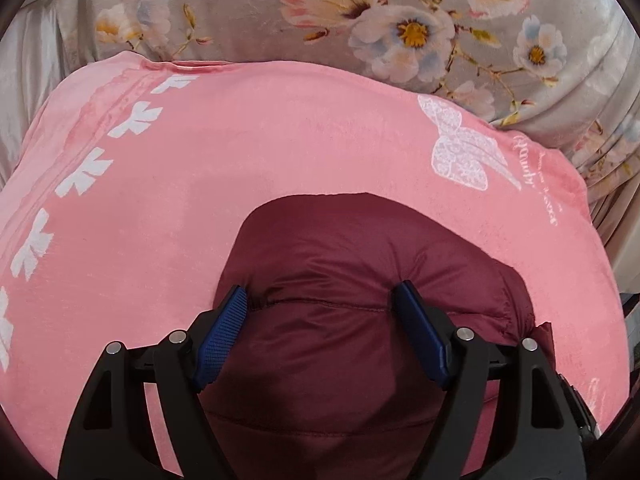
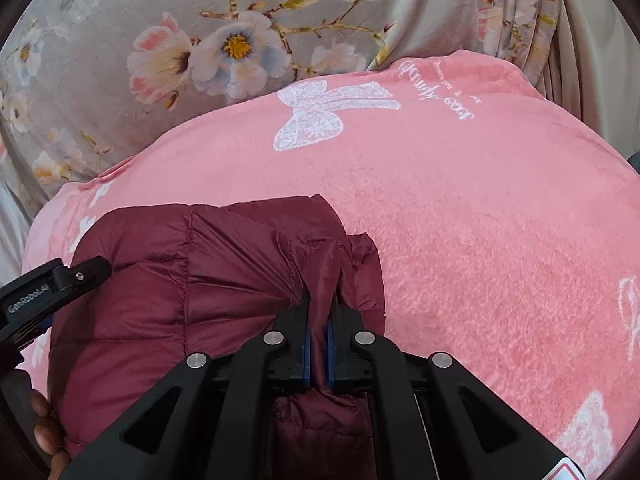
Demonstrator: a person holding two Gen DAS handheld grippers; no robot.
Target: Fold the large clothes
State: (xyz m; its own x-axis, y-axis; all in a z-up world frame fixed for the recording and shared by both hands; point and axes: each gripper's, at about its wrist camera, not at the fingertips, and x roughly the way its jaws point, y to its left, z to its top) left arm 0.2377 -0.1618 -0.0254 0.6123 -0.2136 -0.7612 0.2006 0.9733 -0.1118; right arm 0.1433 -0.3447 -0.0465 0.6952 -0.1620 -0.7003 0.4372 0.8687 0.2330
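across the back, a grey floral bedcover (image 1: 240, 12), rumpled at its right edge. over it and filling most of both views, a pink blanket (image 1: 280, 152) with white butterfly (image 2: 332, 112) prints and script. on the blanket, near its front, a maroon puffer jacket (image 1: 340, 280) bunched into a quilted mound. left gripper (image 1: 324, 312) with blue-padded fingers (image 1: 224, 332) spread apart, pressed against either side of a jacket bulge. right gripper (image 2: 319, 320) pinched together on a fold of the jacket.
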